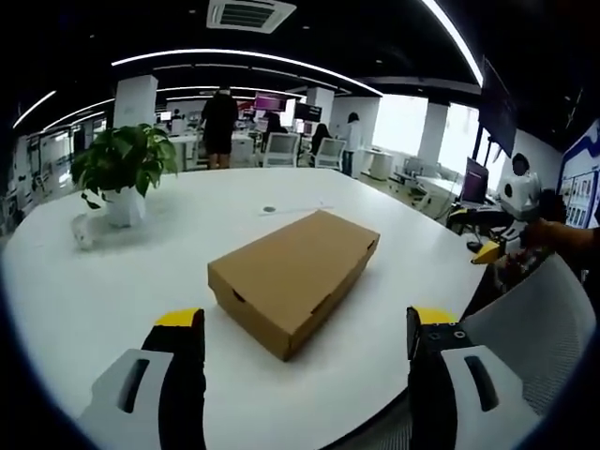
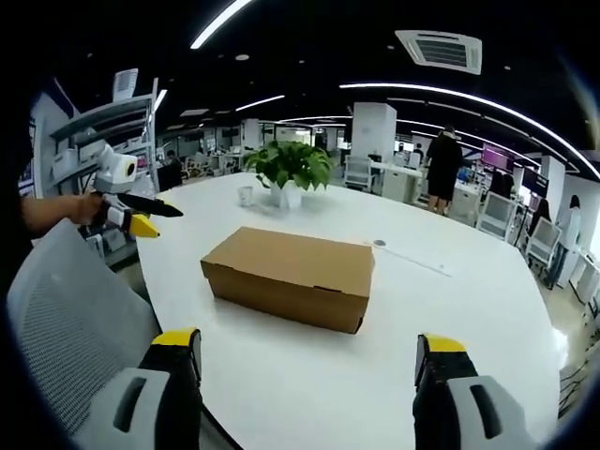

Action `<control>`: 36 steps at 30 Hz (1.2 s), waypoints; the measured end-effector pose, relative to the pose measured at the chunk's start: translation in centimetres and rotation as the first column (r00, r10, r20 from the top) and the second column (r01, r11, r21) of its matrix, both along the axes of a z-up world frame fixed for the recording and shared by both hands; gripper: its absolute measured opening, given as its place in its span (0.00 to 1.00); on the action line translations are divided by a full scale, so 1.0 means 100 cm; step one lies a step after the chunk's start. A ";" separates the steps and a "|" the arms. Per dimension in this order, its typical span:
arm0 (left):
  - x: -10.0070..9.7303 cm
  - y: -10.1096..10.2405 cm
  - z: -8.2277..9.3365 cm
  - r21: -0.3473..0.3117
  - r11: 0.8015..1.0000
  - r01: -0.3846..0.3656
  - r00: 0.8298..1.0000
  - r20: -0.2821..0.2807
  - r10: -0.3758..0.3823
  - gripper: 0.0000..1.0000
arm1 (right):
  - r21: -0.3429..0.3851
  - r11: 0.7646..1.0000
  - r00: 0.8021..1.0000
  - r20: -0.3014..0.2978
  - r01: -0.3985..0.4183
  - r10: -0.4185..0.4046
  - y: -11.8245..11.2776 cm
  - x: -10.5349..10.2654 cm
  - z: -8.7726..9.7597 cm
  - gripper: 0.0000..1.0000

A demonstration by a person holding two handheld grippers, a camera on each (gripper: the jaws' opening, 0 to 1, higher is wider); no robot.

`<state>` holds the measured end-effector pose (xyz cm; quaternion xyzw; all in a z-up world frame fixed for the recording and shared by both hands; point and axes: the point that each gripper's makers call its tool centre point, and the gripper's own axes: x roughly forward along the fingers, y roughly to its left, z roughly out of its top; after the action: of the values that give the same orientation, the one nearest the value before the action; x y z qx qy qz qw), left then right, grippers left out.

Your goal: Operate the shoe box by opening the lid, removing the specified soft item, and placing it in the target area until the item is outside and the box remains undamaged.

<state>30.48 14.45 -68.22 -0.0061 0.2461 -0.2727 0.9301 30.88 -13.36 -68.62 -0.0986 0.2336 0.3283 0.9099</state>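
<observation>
A brown cardboard shoe box (image 1: 292, 278) lies on the round white table (image 1: 112, 291) with its lid down, so nothing inside it can be seen. In the left gripper view my left gripper (image 1: 306, 319) is held open just short of the box's near corner, and nothing is between its jaws. In the right gripper view the box (image 2: 291, 272) lies lengthwise ahead, and my right gripper (image 2: 308, 341) is open and apart from it. A hand holds the left gripper (image 2: 139, 221) at the table's left edge. The right gripper (image 1: 489, 251) comes in at the right of the left gripper view.
A potted plant (image 1: 127, 169) and a small white cup (image 1: 82, 231) stand at the table's far side. A grey mesh chair back (image 1: 534, 319) rises at the near edge, between the two grippers (image 2: 66, 319). People and desks are far behind.
</observation>
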 end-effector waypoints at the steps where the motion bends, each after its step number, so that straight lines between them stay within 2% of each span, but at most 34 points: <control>1: 0.001 -0.001 -0.001 0.010 1.000 0.005 1.000 0.003 -0.005 0.92 | 0.002 1.000 1.000 0.000 -0.003 0.003 0.001 0.002 -0.001 0.95; 12: 0.008 -0.016 -0.017 0.038 0.998 0.059 0.998 -0.014 -0.059 0.90 | -0.026 0.999 0.999 -0.016 -0.029 0.029 0.002 0.031 -0.017 0.93; 22: 0.016 -0.018 -0.034 0.045 0.997 0.069 0.997 -0.039 -0.067 0.87 | -0.059 0.996 0.998 -0.017 -0.064 0.063 0.006 0.059 -0.032 0.92; 30: 0.024 -0.015 -0.054 0.075 0.994 0.079 0.995 -0.068 -0.074 0.84 | -0.055 0.993 0.994 -0.006 -0.108 0.108 0.017 0.075 -0.038 0.88; 36: 0.033 -0.015 -0.064 0.089 0.993 0.074 0.996 -0.065 -0.068 0.83 | -0.063 0.988 0.990 -0.007 -0.142 0.141 0.023 0.086 -0.050 0.85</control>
<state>33.74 12.98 -74.59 0.0368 0.2872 -0.2937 0.9110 39.50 -11.05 -73.66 -0.1434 0.2377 0.3846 0.8804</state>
